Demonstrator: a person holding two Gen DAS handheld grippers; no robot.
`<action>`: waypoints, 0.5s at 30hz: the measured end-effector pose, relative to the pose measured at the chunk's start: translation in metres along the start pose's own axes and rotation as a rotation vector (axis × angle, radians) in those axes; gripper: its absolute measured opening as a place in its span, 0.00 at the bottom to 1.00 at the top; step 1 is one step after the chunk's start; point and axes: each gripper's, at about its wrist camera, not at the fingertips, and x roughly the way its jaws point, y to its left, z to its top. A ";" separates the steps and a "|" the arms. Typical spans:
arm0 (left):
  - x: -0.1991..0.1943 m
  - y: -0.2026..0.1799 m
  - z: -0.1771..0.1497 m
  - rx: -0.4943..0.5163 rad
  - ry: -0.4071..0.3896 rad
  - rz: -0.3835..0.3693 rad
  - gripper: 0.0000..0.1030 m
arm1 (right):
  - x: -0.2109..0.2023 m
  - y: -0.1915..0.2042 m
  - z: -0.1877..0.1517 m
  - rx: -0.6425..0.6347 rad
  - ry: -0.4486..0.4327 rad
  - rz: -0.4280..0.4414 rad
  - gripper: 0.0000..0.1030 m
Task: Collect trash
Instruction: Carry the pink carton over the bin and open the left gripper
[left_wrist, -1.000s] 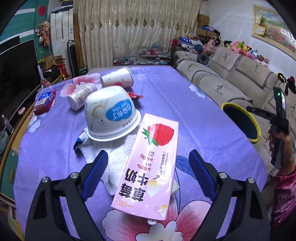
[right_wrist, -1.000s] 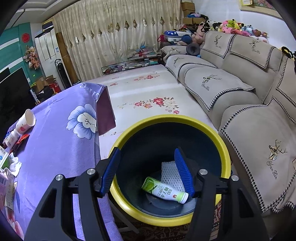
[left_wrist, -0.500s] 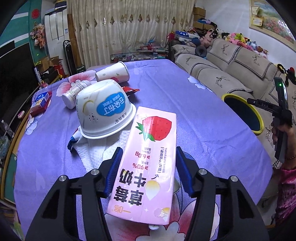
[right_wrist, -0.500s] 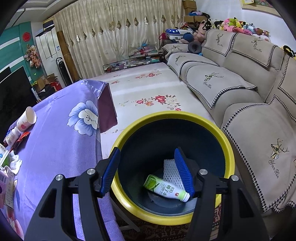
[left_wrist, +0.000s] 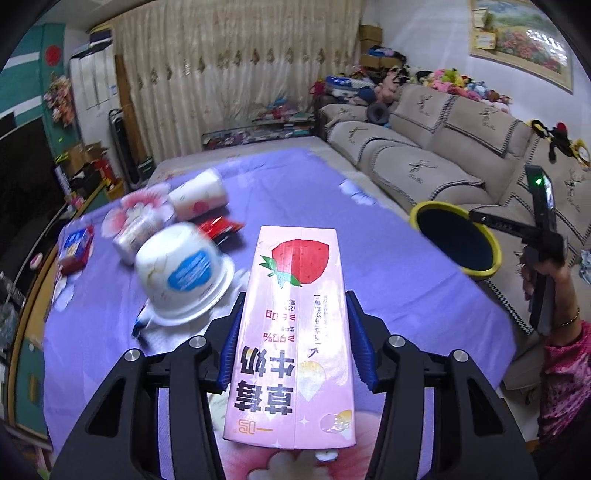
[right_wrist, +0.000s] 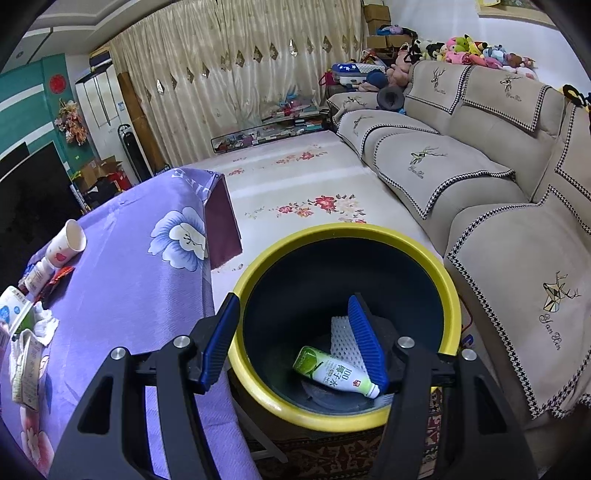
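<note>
The left claw (left_wrist: 295, 339) points forward and downward, and its jaws have just been closing; both blue pads (left_wrist: 360, 347) now press the long sides of a pink carton (left_wrist: 295, 332) clamped between them. The right claw (right_wrist: 295, 339) also tilts downward, jaws standing apart with nothing gripped between them. The person's right hand (left_wrist: 543, 273) grips that claw's handle, a pink sleeve below it.

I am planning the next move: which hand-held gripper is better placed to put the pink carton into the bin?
Left. The left hand-held gripper already clamps the pink carton. The right hand-held gripper hangs empty over the bin.
</note>
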 end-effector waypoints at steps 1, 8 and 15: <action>0.001 -0.006 0.007 0.013 -0.004 -0.021 0.49 | -0.003 -0.001 -0.001 0.004 -0.003 0.005 0.56; 0.026 -0.058 0.050 0.096 -0.001 -0.159 0.49 | -0.027 -0.014 -0.004 0.014 -0.042 -0.014 0.56; 0.073 -0.129 0.095 0.158 0.040 -0.322 0.49 | -0.049 -0.036 -0.009 0.022 -0.068 -0.062 0.56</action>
